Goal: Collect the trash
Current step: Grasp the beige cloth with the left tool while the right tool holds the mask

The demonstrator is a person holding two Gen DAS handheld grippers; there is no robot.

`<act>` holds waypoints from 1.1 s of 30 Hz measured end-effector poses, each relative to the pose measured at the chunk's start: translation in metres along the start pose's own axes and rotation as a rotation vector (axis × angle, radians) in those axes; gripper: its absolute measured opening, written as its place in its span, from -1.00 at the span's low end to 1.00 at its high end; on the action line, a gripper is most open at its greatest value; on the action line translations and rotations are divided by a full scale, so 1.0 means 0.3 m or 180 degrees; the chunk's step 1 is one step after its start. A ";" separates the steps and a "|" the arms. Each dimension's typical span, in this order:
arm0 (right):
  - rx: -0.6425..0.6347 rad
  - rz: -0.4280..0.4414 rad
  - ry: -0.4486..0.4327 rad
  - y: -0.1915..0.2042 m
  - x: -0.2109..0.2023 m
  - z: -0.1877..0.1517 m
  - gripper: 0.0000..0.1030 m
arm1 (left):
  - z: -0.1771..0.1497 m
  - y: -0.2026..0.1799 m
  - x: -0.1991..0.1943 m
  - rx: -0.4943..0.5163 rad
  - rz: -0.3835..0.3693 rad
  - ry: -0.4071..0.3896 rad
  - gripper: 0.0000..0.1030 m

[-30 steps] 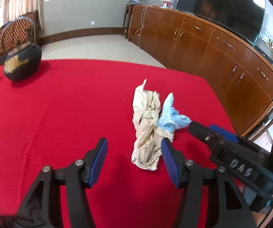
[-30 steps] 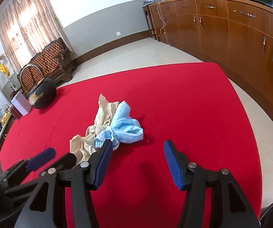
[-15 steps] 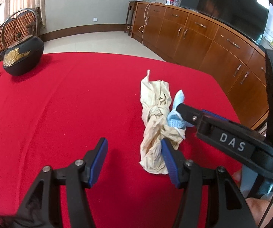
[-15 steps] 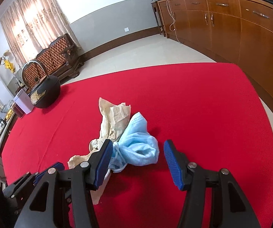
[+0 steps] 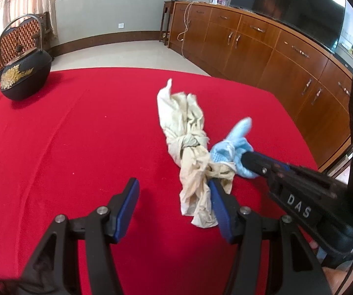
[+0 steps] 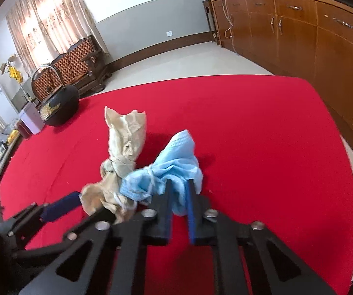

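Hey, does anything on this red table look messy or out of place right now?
Yes. A knotted beige cloth rag and a crumpled light-blue wipe lie tangled mid-table on the red tablecloth, looking like litter. The right hand-held gripper is shut on the blue wipe. The black iron teapot stands upright.
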State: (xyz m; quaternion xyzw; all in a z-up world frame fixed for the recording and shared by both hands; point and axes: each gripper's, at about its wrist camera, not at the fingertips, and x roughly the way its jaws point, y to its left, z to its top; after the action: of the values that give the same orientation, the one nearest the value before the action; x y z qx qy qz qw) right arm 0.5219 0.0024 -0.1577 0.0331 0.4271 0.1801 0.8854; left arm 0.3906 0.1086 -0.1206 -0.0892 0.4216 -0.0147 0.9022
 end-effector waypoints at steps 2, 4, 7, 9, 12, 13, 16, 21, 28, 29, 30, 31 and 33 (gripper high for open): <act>0.0022 -0.0019 0.0010 -0.015 -0.003 -0.006 -0.88 | 0.005 0.002 0.002 -0.0004 -0.0012 0.0002 0.17; 0.0065 -0.0055 0.0007 -0.036 -0.012 -0.014 -0.89 | 0.007 -0.001 0.006 0.0013 0.0001 0.0000 0.17; 0.0124 -0.0131 -0.0011 -0.071 -0.032 -0.024 -0.89 | 0.007 0.000 0.012 0.0004 -0.0001 0.0009 0.17; 0.0165 -0.0161 -0.0014 -0.092 -0.046 -0.032 -0.89 | 0.007 -0.004 0.012 -0.0003 -0.0001 0.0006 0.17; 0.0200 -0.0225 -0.0026 -0.129 -0.080 -0.053 -0.89 | 0.006 -0.008 0.009 -0.0021 -0.0019 0.0002 0.17; 0.0206 -0.0241 -0.0027 -0.139 -0.090 -0.061 -0.89 | 0.006 -0.009 0.008 -0.0017 -0.0022 0.0001 0.17; 0.0264 -0.0253 -0.0047 -0.175 -0.128 -0.083 -0.88 | 0.007 -0.008 0.004 -0.0024 -0.0041 -0.0005 0.17; 0.0298 -0.0127 -0.0132 -0.186 -0.180 -0.076 -0.78 | 0.011 -0.020 -0.014 -0.0036 -0.0083 -0.0049 0.17; 0.0414 -0.0016 -0.0180 -0.172 -0.163 -0.035 0.14 | 0.036 -0.027 -0.028 -0.0078 -0.0148 -0.0116 0.26; 0.0421 -0.0019 -0.0179 -0.168 -0.154 -0.028 0.14 | 0.039 -0.027 -0.027 -0.0092 -0.0154 -0.0125 0.28; 0.0429 -0.0033 -0.0168 -0.166 -0.143 -0.021 0.14 | 0.046 -0.024 -0.024 -0.0117 -0.0166 -0.0133 0.30; 0.0443 -0.0059 -0.0150 -0.167 -0.132 -0.016 0.14 | 0.050 -0.022 -0.020 -0.0136 -0.0174 -0.0132 0.33; 0.0456 -0.0070 -0.0118 -0.167 -0.112 -0.014 0.14 | 0.060 -0.016 0.000 -0.0189 -0.0196 -0.0109 0.36</act>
State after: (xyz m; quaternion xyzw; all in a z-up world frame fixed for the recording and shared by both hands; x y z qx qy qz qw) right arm 0.5141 -0.0563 -0.1460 0.0950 0.4228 0.1388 0.8905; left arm 0.4046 0.1067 -0.1084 -0.1292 0.4034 -0.0284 0.9054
